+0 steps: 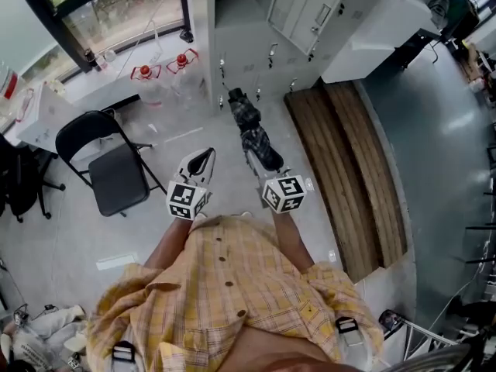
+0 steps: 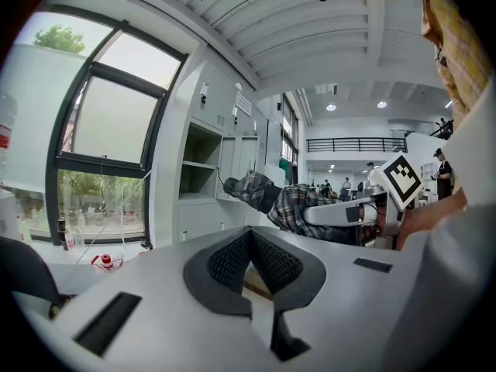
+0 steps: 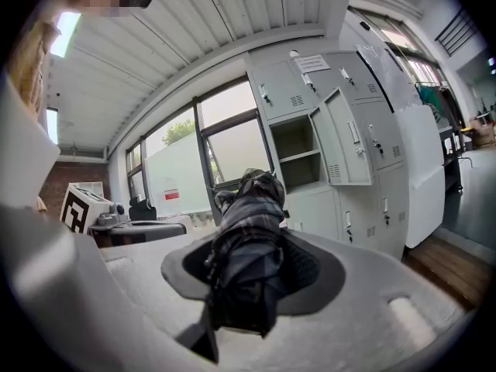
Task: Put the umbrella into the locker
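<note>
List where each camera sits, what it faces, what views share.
Head view: on the person's head, looking down at floor; shirt, left gripper, right gripper show.
Left gripper view: along its shut, empty jaws toward the window.
Right gripper view: along jaws shut on the umbrella, toward the open locker.
Shared: umbrella in all.

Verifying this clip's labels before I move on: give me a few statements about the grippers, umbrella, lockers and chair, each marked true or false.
1. The right gripper grips a folded plaid umbrella. True.
2. The left gripper grips the umbrella too. False: its jaws are together with nothing between them.
3. One locker door stands open. True.
4. The umbrella lies inside the locker. False: it is outside, held in the right gripper.
5. The black folding chair stands on the person's right. False: it stands on their left.
</note>
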